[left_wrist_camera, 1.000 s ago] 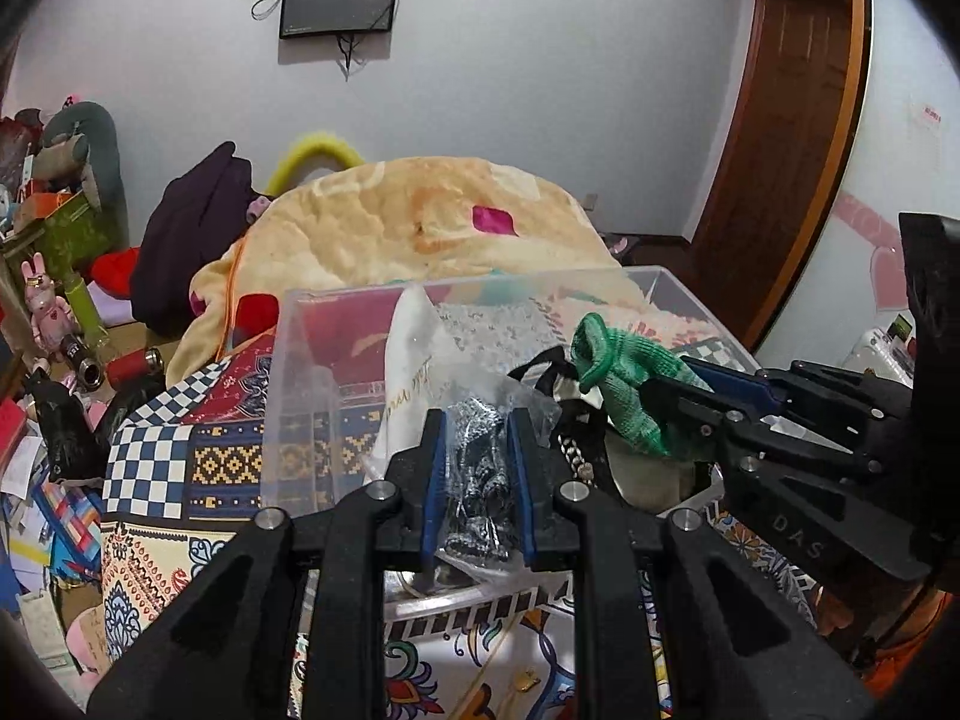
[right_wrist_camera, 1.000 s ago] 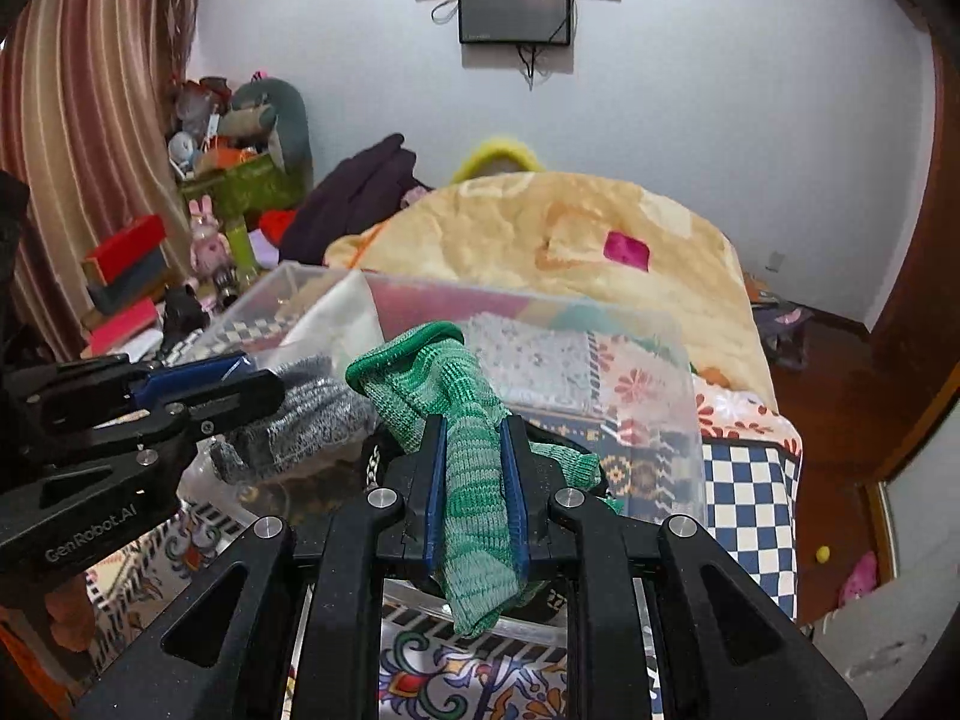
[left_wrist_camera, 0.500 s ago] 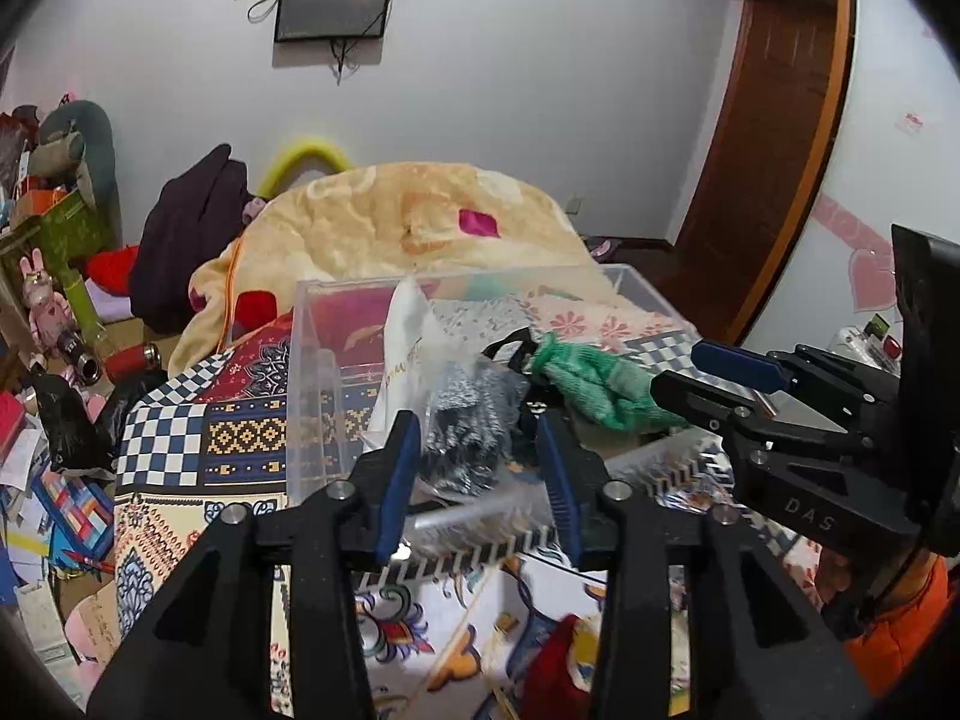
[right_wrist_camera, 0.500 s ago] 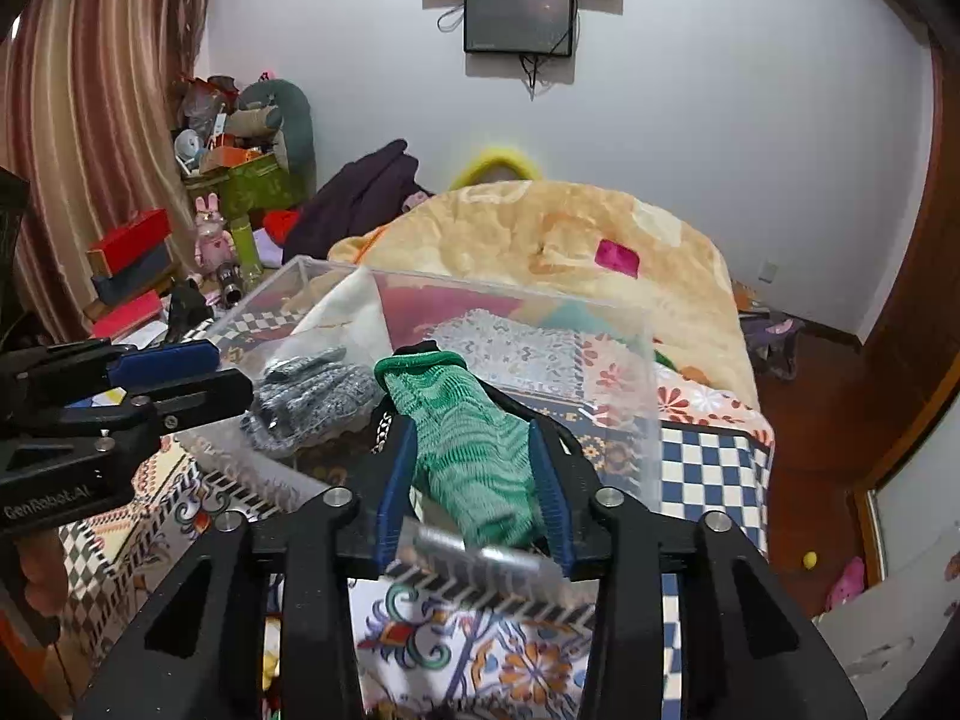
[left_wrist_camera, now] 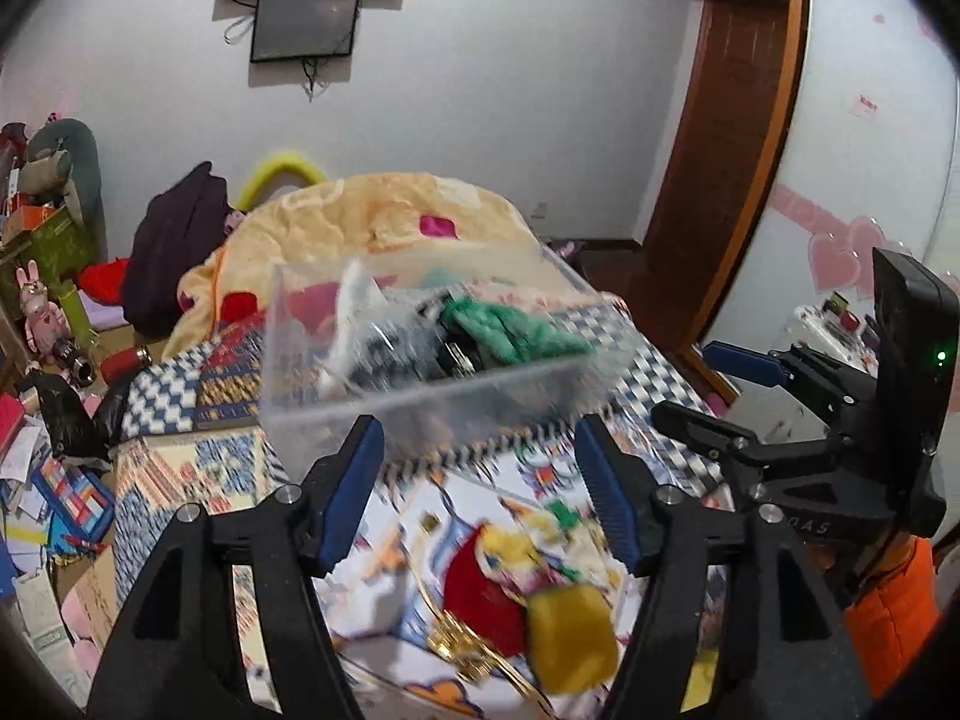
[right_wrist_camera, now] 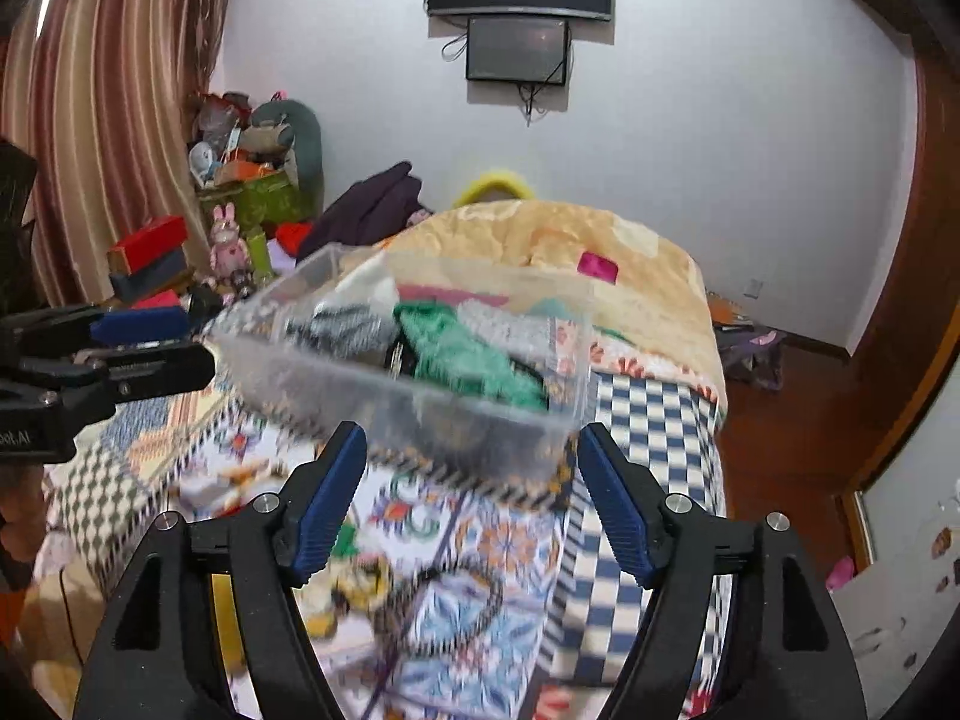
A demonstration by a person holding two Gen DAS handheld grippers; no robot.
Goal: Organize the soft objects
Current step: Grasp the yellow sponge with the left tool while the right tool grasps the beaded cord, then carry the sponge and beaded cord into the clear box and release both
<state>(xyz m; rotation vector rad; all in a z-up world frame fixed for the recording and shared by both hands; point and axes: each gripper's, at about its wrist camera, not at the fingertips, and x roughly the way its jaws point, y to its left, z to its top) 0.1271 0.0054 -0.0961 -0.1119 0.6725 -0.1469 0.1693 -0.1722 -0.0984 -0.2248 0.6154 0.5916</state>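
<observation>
Green knitted glove (left_wrist_camera: 516, 333) lies limp in the clear plastic bin (left_wrist_camera: 420, 402); both hand-held grippers (left_wrist_camera: 480, 480) (right_wrist_camera: 471, 486) spread, empty; likely pinched anywhere.

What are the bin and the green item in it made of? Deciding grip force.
The bin looks like clear rigid plastic: the bedspread shows through its glossy walls. The green item seems a soft knit, matte and ribbed, though blurred.

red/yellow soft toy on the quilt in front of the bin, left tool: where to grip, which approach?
Probably pinch the yellow lobe of the soft toy: it bulges clear at the near end and looks narrower than the red body. Come from above; it lies flat on the quilt, and the open left tool hangs over it. Blur hides its details.
</observation>
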